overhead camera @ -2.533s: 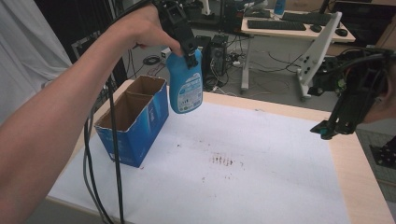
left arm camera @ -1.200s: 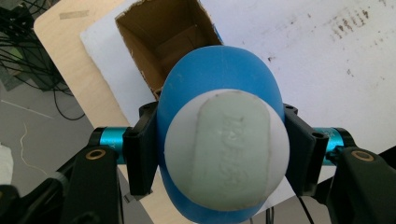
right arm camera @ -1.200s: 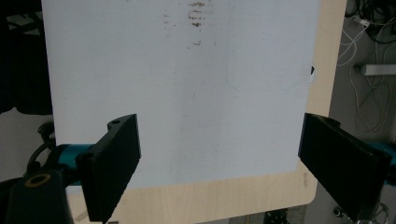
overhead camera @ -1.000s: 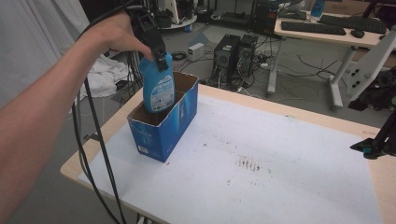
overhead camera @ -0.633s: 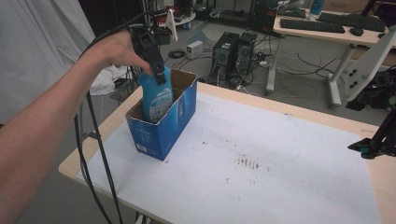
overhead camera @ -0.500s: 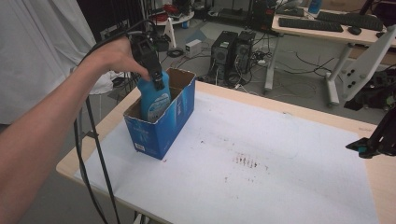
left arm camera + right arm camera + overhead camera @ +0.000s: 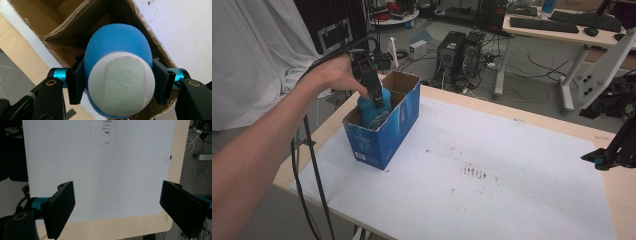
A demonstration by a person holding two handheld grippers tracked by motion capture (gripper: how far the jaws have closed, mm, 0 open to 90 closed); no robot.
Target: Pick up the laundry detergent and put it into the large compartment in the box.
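Left gripper (image 7: 117,85) clamps the blue bottle (image 7: 373,107), lowering it upright into the cardboard box (image 7: 384,135) at the desk's left edge; release only once seated.

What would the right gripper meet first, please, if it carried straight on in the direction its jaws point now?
Probably the white mat on the table: the right gripper has its jaws wide apart with nothing between them, and the mat lies ahead. How far off it is, the gripper's own view cannot settle.

Lab or office: computer towers (image 7: 460,50), keyboard desk (image 7: 562,27), floor cables (image 7: 537,67).
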